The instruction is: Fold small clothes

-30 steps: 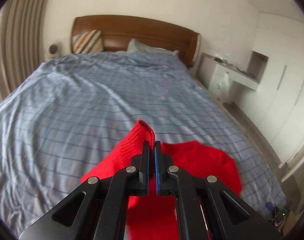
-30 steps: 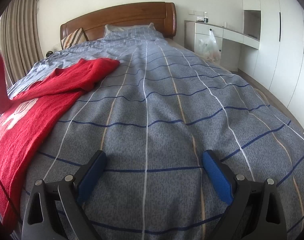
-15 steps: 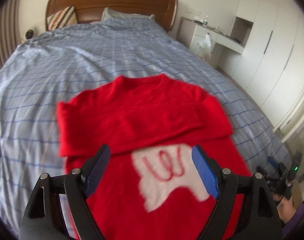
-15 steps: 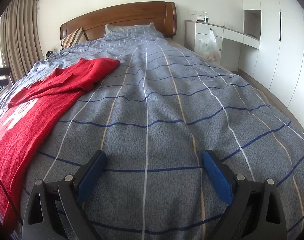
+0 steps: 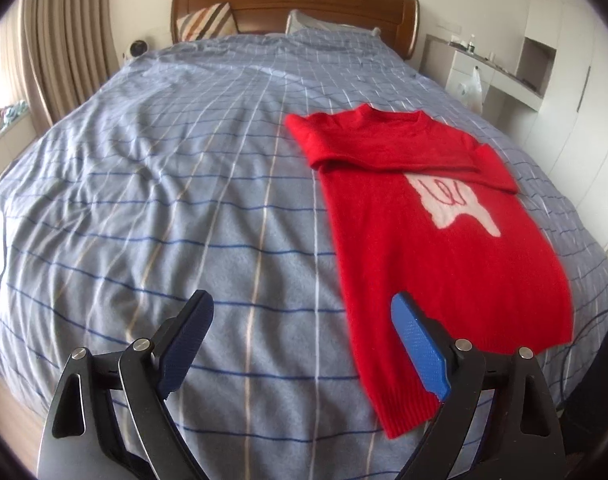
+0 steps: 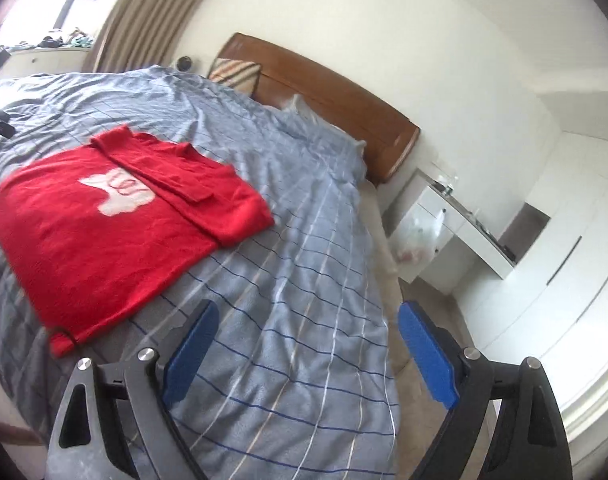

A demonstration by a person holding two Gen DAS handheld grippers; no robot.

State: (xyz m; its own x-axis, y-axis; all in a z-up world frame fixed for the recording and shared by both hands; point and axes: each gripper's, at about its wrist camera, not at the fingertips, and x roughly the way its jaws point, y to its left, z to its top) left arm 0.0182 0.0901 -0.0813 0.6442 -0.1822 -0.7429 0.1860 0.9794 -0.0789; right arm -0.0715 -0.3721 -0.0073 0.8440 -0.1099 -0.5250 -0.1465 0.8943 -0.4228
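We saw the red knitted sweater with a white patch on its chest (image 5: 444, 248) lying flat on the blue-grey checked bedspread (image 5: 184, 200), its collar toward the brown wooden headboard (image 5: 296, 4) and its hem toward the foot of the bed, with both sleeves already laid across the chest in a band just below the collar. Our left gripper (image 5: 302, 346) hovered above the hem's left corner with its blue-padded jaws spread wide and opening further, nothing between them, the right-hand pad over the sweater's near edge but not pressing it. Our right gripper (image 6: 308, 350) hung over bare bedspread beside the sweater's right side, equally wide though easing inward a little, and it too held nothing. We judged that the step in hand was the lengthwise fold, bringing the hem up to the collar. To do it well, we reckoned each gripper should take one hem corner, pinching both knit layers fully; then both should lift together at the same height and carry the hem toward the headboard, keeping the edge taut so the crossed sleeves stayed put. A thin dark cord (image 6: 66, 336) lay at the hem corner nearest the right gripper, and we thought it should be kept out of the pinch
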